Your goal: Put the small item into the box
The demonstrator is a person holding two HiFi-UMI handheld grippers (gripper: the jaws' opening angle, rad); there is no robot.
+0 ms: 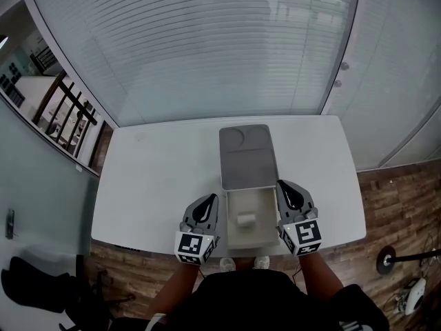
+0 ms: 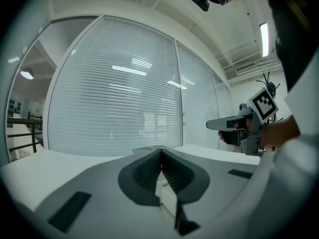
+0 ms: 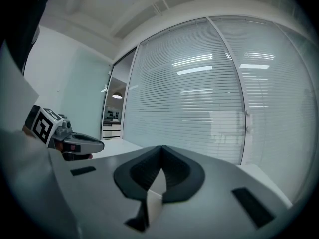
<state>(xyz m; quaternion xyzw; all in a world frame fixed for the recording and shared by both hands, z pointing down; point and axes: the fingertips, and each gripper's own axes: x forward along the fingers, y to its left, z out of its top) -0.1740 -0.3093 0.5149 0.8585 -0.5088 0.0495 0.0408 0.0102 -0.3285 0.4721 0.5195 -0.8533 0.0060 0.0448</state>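
Observation:
An open grey box (image 1: 231,234) stands near the front edge of the white table (image 1: 158,178), its lid (image 1: 247,156) laid back flat behind it. A small white item (image 1: 246,220) lies inside the box. My left gripper (image 1: 209,200) hovers just left of the box, shut with nothing in it. My right gripper (image 1: 284,185) sits just right of the box, also shut and empty. In the left gripper view the closed jaws (image 2: 161,151) meet at a point, and the right gripper (image 2: 234,126) shows off to the right. The right gripper view shows its jaws (image 3: 161,148) closed, with the left gripper (image 3: 75,144) at the left.
A glass wall with horizontal blinds (image 1: 220,47) runs behind the table. Wooden floor (image 1: 393,198) lies to the right, with a round stand base (image 1: 386,259) on it. A railing (image 1: 65,112) is at the far left. The person's feet show under the table's front edge.

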